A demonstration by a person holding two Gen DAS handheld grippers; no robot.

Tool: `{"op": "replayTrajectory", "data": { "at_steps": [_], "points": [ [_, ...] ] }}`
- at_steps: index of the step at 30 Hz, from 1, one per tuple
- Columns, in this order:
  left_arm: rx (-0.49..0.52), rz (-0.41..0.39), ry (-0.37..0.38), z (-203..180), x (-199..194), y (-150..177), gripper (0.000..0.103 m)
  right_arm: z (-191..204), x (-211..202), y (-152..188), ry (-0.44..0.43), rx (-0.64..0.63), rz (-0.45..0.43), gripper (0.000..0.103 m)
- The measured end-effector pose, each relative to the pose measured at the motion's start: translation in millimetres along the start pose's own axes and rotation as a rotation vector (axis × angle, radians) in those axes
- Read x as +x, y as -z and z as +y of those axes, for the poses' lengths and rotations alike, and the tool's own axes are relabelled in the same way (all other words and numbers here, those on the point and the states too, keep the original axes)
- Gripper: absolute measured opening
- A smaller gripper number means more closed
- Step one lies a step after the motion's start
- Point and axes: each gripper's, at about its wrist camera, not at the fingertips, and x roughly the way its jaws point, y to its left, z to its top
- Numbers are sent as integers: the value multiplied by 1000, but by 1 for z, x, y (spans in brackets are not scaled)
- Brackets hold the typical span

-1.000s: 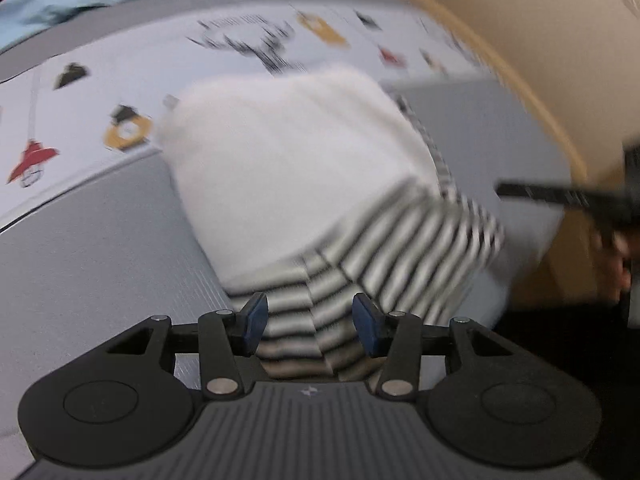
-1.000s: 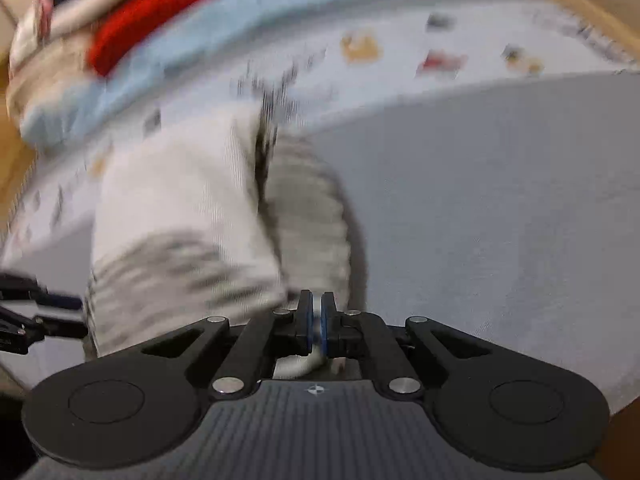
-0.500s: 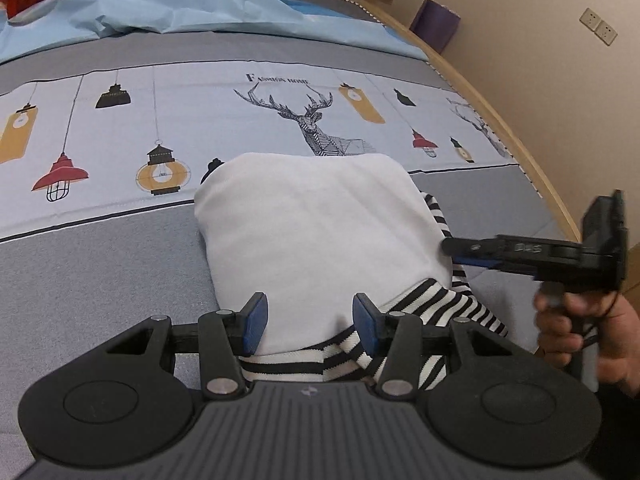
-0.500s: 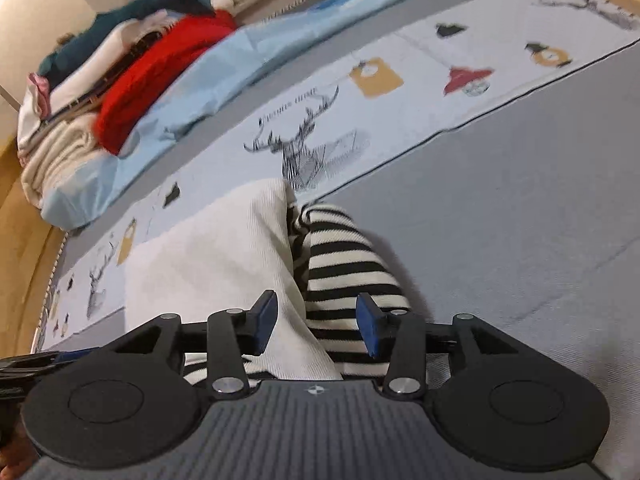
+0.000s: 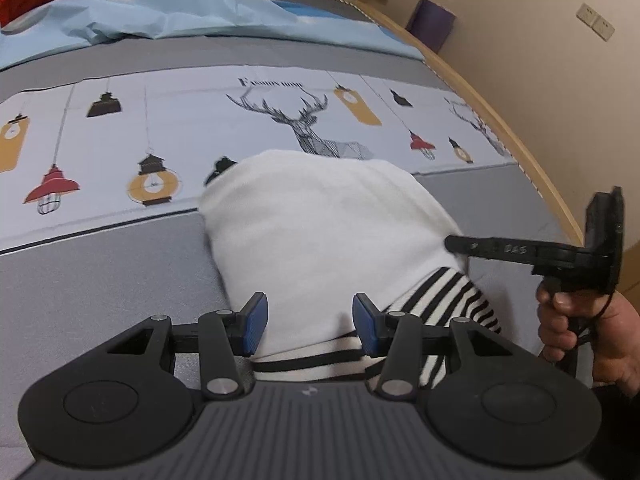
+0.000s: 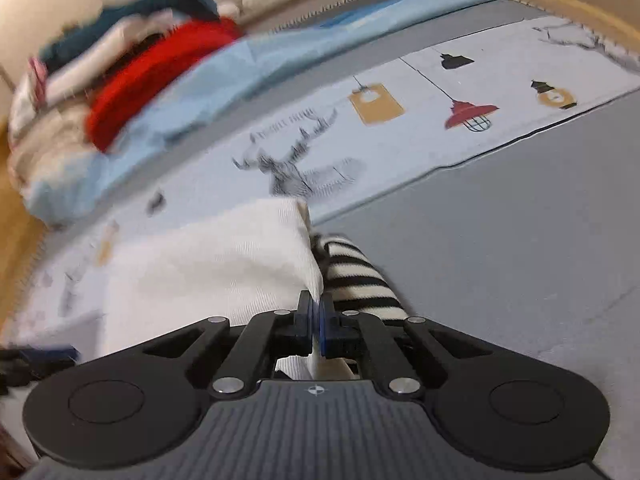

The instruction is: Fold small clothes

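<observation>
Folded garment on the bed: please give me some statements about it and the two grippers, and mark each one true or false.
1. The left gripper is open. True.
2. The right gripper is open. False: its jaws are shut, with white cloth of the garment between them.
3. The garment is plain red. False: it is white with black and white striped parts; the red cloth lies apart, in the pile at the far end of the bed.
4. The garment lies partly over the deer print of the bedsheet. True.
</observation>
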Motion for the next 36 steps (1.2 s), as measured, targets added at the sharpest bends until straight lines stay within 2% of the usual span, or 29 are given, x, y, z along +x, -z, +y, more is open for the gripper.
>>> {"op": "replayTrajectory", "data": {
  "at_steps": [3, 5, 6, 9, 11, 13, 14, 15, 17, 18, 19, 21, 23, 24, 26, 27, 32, 34, 36],
  "points": [
    [25, 64, -38, -3, 16, 5, 52, 5, 11, 6, 47, -40, 67, 4],
    [33, 151, -104, -1, 34, 12, 53, 14, 4, 7, 131, -117, 17, 8],
    [25, 166, -119, 1, 39, 14, 52, 17, -4, 7, 126, -146, -27, 8],
    [15, 156, -104, 2, 38, 11, 52, 29, -34, 8, -38, -187, -134, 8],
    [16, 153, -102, 2, 36, 10, 52, 42, -49, 15, -208, -257, -129, 8],
    [14, 127, -99, 3, 32, 6, 52, 58, -51, 28, -349, -355, -57, 8],
    [4, 104, -96, 4, 28, 3, 52, 67, -48, 38, -380, -424, -6, 8],
    [-13, 82, -89, 5, 24, -1, 52, 74, -40, 47, -380, -478, 56, 8],
    [-59, 26, -67, 9, 15, -7, 52, 82, -12, 68, -303, -577, 242, 5],
    [-81, -1, -54, 12, 12, -10, 52, 84, -1, 80, -252, -645, 297, 1],
    [-101, -27, -38, 15, 8, -12, 52, 86, 2, 86, -242, -693, 306, 0],
    [-115, -47, -27, 16, 7, -16, 51, 85, 3, 80, -264, -646, 316, 0],
    [-110, -36, -31, 18, 15, -16, 47, 81, 5, 72, -274, -596, 330, 0],
    [-102, -3, -54, 19, 23, -14, 44, 80, 5, 71, -276, -602, 332, 0],
    [-89, 94, -140, 25, 49, -4, 45, 80, 4, 71, -276, -615, 331, 0],
    [-96, 107, -159, 28, 55, -1, 46, 80, 4, 70, -276, -620, 331, 0],
    [-177, 50, -104, 41, 50, -8, 46, 86, -1, 62, -303, -573, 312, 0],
    [-190, 6, -90, 45, 44, -12, 46, 84, -9, 56, -322, -531, 246, 4],
    [-203, -40, -79, 45, 40, -14, 46, 81, -13, 47, -304, -485, 158, 4]
  ]
}}
